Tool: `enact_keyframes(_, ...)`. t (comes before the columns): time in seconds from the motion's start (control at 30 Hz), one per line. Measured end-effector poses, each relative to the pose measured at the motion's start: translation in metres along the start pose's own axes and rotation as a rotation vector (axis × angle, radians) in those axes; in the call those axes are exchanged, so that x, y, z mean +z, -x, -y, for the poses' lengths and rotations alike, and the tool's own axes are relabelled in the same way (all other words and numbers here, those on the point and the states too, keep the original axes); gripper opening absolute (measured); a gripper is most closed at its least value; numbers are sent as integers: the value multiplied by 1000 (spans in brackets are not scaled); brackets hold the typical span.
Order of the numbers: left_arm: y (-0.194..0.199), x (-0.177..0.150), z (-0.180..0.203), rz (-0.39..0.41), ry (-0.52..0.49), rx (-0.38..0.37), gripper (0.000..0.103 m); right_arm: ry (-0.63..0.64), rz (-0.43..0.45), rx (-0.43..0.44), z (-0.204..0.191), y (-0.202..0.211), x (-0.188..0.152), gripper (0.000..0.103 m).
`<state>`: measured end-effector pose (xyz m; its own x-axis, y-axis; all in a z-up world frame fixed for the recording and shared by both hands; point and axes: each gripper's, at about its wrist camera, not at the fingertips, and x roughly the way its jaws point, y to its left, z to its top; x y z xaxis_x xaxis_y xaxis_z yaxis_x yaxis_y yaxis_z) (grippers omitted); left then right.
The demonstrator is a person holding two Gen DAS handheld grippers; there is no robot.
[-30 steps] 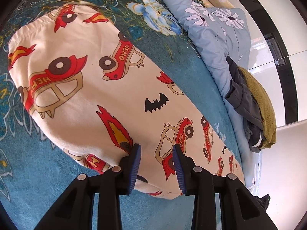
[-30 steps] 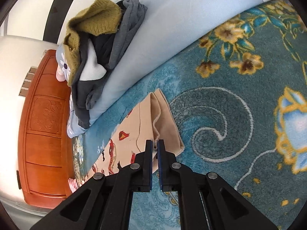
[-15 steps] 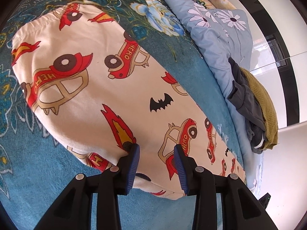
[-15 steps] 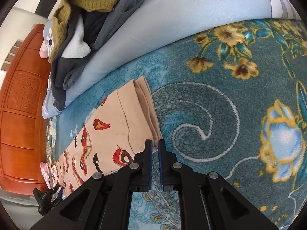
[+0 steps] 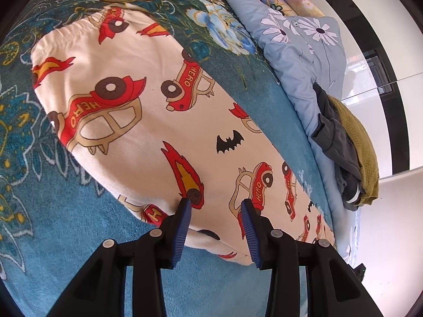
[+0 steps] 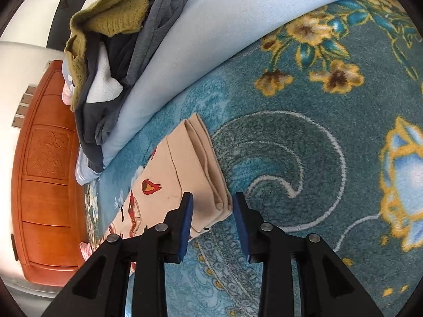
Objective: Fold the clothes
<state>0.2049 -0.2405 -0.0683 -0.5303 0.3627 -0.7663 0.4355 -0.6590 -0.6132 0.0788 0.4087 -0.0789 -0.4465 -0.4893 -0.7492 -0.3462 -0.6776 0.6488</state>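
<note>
A cream garment printed with red cars, flames and bats lies folded lengthwise on a blue floral bedspread. My left gripper is open, its jaws over the garment's near edge, holding nothing. In the right wrist view the garment's plain cream cuff end lies on the bedspread. My right gripper is open, its jaws on either side of the cuff's near corner, not gripping it.
A light blue flowered quilt runs along the far side; it also shows in the right wrist view. A heap of dark grey and olive knit clothes lies on it. A wooden headboard stands at the left.
My right gripper has opened and let go of the cuff edge, which now lies flat. My left gripper stayed open and barely moved.
</note>
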Motion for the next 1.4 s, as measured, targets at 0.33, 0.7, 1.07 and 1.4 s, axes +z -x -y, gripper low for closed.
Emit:
enact_keyframes(0.33, 27, -5, 2, 24, -5, -13, 43, -7, 94, 59, -32, 42, 3, 9)
enact_keyframes(0.7, 50, -20, -7, 35, 15, -41, 45, 44, 168, -156, -11, 139, 16, 9)
enact_keyframes(1.07, 59, -29, -22, 55, 69, -82, 45, 618, 8, -50, -255, 56, -68, 9)
enact_keyframes(1.4, 69, -16, -66, 87, 131, -52, 46, 674, -282, -106, -301, -120, -188, 9)
